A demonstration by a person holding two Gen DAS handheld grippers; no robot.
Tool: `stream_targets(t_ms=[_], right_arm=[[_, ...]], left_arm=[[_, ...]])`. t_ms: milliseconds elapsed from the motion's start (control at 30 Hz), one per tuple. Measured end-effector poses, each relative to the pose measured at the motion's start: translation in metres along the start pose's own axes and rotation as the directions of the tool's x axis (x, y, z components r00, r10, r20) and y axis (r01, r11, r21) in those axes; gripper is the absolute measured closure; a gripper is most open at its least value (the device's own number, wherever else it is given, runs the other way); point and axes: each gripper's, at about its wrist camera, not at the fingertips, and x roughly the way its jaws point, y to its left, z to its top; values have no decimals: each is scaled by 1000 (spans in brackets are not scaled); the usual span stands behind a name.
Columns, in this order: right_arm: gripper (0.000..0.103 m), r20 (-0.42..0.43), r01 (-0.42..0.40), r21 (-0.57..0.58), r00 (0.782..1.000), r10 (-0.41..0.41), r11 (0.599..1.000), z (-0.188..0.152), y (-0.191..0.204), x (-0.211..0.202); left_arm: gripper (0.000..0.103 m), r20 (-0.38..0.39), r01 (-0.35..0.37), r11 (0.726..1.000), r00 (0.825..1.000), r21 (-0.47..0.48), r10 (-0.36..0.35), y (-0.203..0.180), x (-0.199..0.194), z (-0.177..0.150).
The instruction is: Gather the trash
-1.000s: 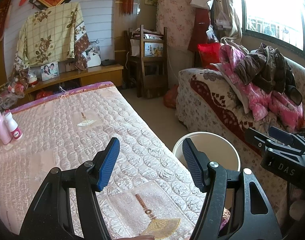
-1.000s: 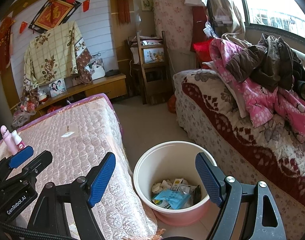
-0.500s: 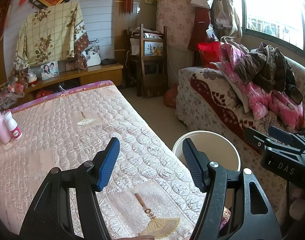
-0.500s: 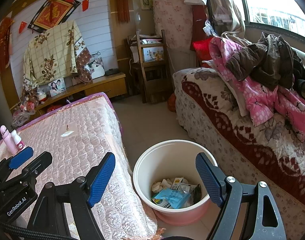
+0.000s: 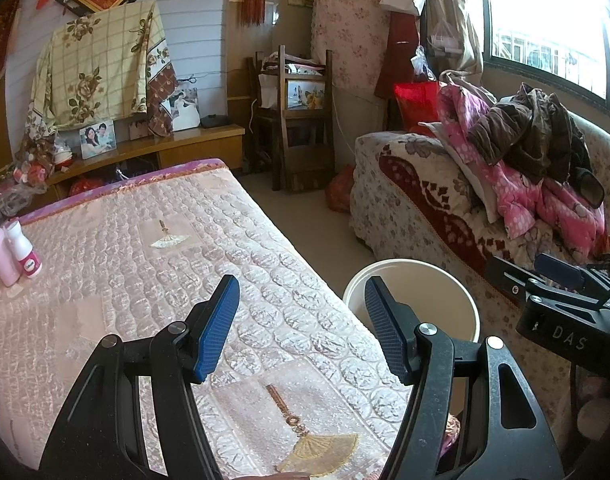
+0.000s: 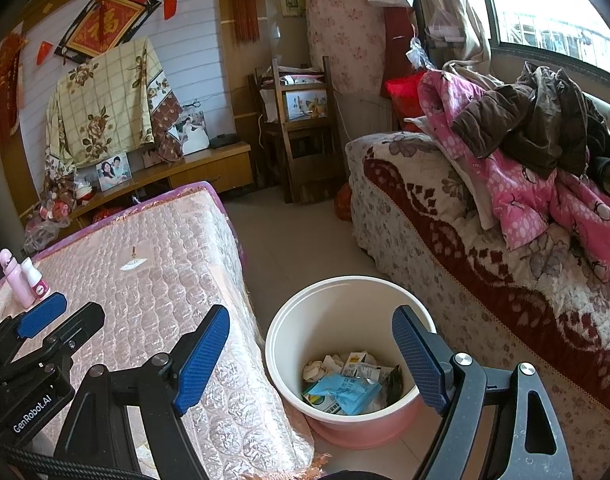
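A white and pink trash bin (image 6: 283, 344) stands on the floor between the table and the sofa; its rim also shows in the left wrist view (image 5: 425, 268). It holds a blue packet (image 6: 347, 394), crumpled tissue (image 6: 317, 366) and other wrappers. My right gripper (image 6: 311, 350) is open and empty, above the bin. My left gripper (image 5: 301, 322) is open and empty, above the pink quilted table cover (image 5: 145, 280) near its right edge. The left gripper shows at the lower left of the right wrist view (image 6: 41, 316).
Two pink and white bottles (image 5: 13, 246) stand at the table's far left. A sofa (image 6: 465, 240) with piled pink and brown clothes (image 6: 537, 152) runs along the right. A wooden chair (image 5: 301, 128) and a low cabinet (image 5: 165, 152) stand at the back.
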Motion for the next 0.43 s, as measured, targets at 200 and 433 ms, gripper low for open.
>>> stream_targets(t_ms=[200, 433], right_arm=[[21, -1, 0, 0, 1000, 0, 1000, 1, 0, 0], [20, -26, 1, -12, 1000, -1, 1000, -7, 2, 10]], left_arm=[[39, -12, 11, 1000, 1000, 0, -11, -1, 1, -9], [39, -53, 34, 998, 998, -45, -36, 16, 8, -9]])
